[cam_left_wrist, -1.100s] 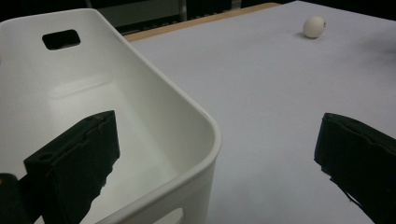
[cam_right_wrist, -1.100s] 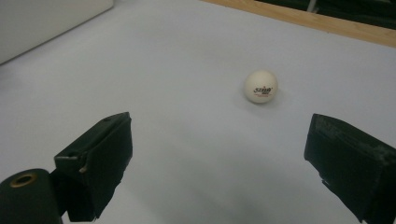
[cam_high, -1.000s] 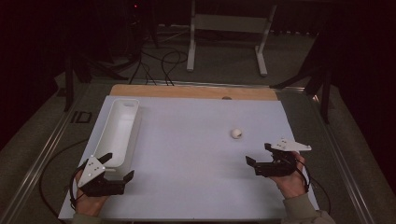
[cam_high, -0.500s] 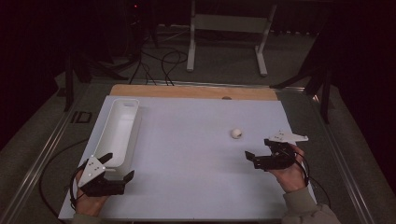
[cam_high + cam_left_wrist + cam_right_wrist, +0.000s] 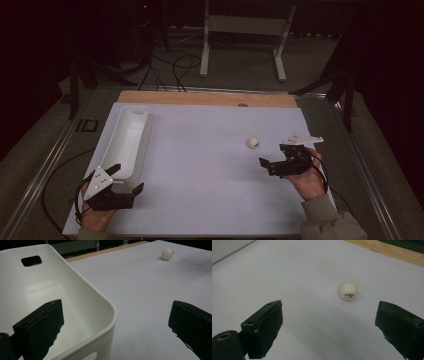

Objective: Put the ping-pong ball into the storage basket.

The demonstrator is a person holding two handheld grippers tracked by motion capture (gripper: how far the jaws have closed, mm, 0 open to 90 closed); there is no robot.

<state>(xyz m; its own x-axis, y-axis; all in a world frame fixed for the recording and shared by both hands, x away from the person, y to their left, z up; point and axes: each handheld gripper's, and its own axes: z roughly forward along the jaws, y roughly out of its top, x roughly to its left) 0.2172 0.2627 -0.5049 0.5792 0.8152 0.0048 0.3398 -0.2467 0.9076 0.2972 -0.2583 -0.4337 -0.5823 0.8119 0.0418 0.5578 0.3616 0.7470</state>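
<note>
Right hand-held gripper (image 5: pixel 272 162), jaws apart, faces the ping-pong ball (image 5: pixel 253 143) lying just ahead. Left hand-held gripper (image 5: pixel 126 180), also spread, sits well apart.

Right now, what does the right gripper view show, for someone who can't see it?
A small white ball sits on a white table, ahead of the right claw, whose two black jaws stand wide open and apart from it.

Between your right gripper (image 5: pixel 272 161) and the ping-pong ball (image 5: pixel 253 142) lies bare white tabletop (image 5: pixel 200 150) — nothing blocks you — while the white bin's (image 5: pixel 126 142) near corner sits between your left gripper's (image 5: pixel 127 179) parted jaws.
</note>
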